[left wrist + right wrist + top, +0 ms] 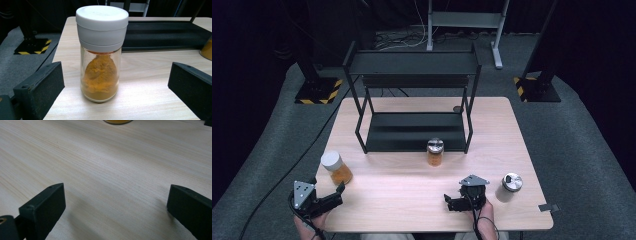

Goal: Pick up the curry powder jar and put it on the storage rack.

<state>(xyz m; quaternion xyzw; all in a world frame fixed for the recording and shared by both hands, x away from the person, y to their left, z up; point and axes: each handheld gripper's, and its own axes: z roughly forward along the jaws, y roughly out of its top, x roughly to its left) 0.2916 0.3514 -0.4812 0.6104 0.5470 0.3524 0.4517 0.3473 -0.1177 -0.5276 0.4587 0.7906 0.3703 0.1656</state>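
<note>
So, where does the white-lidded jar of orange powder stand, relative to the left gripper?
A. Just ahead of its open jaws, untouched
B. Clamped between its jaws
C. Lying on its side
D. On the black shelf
A: the white-lidded jar stands upright on the table, ahead of the left gripper, whose jaws are wide apart.

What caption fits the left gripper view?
Open left gripper facing a white-capped jar of orange powder.

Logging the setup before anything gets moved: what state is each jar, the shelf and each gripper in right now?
White-lidded jar: upright on the table, lid on, partly filled with orange powder, between the open jaws, untouched.
Silver-lidded orange jar: upright, lid on, in front of the shelf.
Silver-lidded grey jar: upright, lid on, near the right gripper.
Black shelf: standing, both tiers bare.
Left gripper: open, holding nothing.
Right gripper: open, holding nothing, over bare table.
</note>
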